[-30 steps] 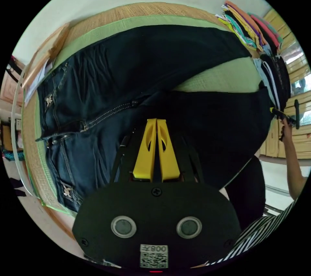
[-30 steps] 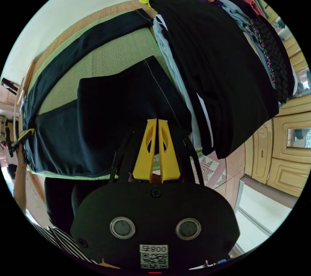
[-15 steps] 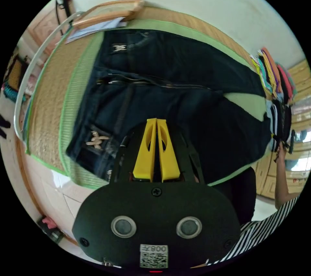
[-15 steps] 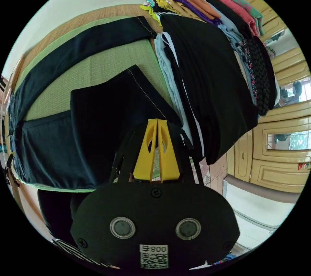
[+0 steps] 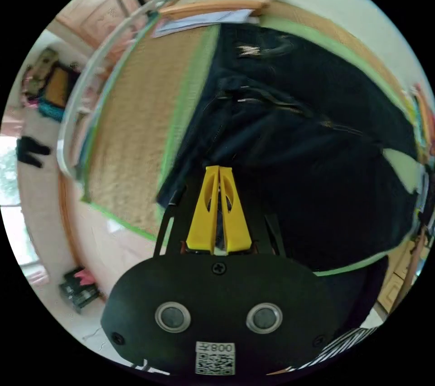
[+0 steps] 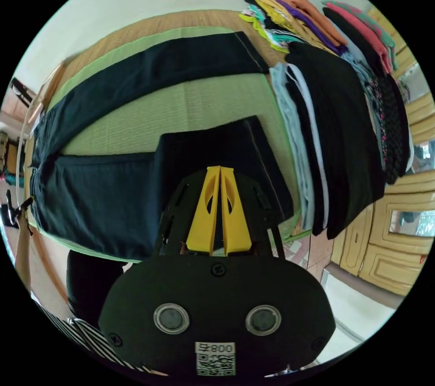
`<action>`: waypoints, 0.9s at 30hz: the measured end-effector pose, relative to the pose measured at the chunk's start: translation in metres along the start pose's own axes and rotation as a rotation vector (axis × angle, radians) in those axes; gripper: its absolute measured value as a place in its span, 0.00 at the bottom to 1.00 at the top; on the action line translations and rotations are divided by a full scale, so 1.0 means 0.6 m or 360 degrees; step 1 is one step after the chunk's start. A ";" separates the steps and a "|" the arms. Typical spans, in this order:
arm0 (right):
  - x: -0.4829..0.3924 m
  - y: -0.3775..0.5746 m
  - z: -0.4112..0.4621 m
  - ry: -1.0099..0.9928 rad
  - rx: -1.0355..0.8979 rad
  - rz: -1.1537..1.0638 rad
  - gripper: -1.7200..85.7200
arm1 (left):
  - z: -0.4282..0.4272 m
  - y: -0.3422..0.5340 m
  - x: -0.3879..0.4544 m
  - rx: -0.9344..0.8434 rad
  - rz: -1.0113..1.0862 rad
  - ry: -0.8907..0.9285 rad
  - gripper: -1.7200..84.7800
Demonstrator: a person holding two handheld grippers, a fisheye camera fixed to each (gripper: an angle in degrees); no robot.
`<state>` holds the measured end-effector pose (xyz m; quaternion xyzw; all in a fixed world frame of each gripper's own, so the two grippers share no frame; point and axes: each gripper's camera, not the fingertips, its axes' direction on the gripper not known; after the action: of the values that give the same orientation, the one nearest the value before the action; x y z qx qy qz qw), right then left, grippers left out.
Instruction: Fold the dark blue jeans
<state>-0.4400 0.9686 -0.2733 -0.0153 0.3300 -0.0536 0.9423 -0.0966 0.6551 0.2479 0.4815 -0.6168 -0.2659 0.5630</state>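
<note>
The dark blue jeans (image 5: 294, 154) lie spread on a green-edged straw mat (image 5: 131, 132), waistband toward the mat's left end. My left gripper (image 5: 219, 169) is shut, its yellow jaws hovering over the near waist corner with nothing visibly between them. In the right gripper view the jeans (image 6: 113, 195) show both legs, the far one stretched flat. The near one has its hem end folded back on itself. My right gripper (image 6: 220, 169) is shut above that folded hem, and no cloth shows between the jaws.
A tall pile of folded clothes (image 6: 344, 123) sits on the mat right beside the leg hems. Yellow cabinets (image 6: 389, 259) stand beyond it. A wooden frame (image 5: 213, 2) lies past the waistband. A person's arm (image 6: 20, 241) and striped sleeve (image 6: 77, 336) show at the mat's near edge.
The left gripper view has swung from the crotch seam toward the waistband and mat corner. The right gripper view has shifted, its jaws moving from just off the hem corner to over the folded hem. Both stay shut.
</note>
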 end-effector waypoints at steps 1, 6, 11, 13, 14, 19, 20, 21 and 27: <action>-0.017 -0.008 0.014 0.0002 -0.0035 -0.0051 0.02 | 0.003 0.003 -0.012 0.0000 -0.0012 0.0103 0.02; -0.019 -0.020 0.045 0.0040 -0.0078 -0.0069 0.02 | 0.003 0.008 -0.012 0.0006 0.0019 0.0154 0.02; 0.016 -0.033 0.047 0.0035 -0.0112 0.0006 0.02 | 0.014 -0.006 -0.003 -0.0046 0.0101 0.0033 0.02; 0.019 -0.035 0.045 0.0006 -0.0108 0.0011 0.02 | 0.018 -0.010 -0.006 -0.0062 0.0097 -0.0022 0.02; 0.018 -0.037 0.045 -0.0019 -0.0111 0.0006 0.02 | 0.020 -0.013 -0.011 -0.0087 0.0074 -0.0071 0.02; 0.007 -0.046 0.041 -0.0015 -0.0102 -0.0035 0.02 | 0.034 -0.010 -0.036 -0.0133 -0.0058 -0.0079 0.02; 0.012 -0.050 0.039 -0.0040 -0.0104 -0.0022 0.02 | 0.035 -0.009 -0.035 -0.0124 -0.0054 -0.0090 0.02; 0.015 -0.053 0.039 -0.0059 -0.0106 -0.0010 0.02 | 0.036 -0.008 -0.033 -0.0123 -0.0039 -0.0103 0.02; 0.046 -0.077 0.011 -0.0055 -0.0069 0.0122 0.02 | 0.014 0.009 -0.038 0.0136 -0.0084 0.0054 0.02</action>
<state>-0.4186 0.9198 -0.2826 -0.0240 0.3151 -0.0099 0.9487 -0.1087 0.6760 0.2407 0.5255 -0.6051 -0.2458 0.5452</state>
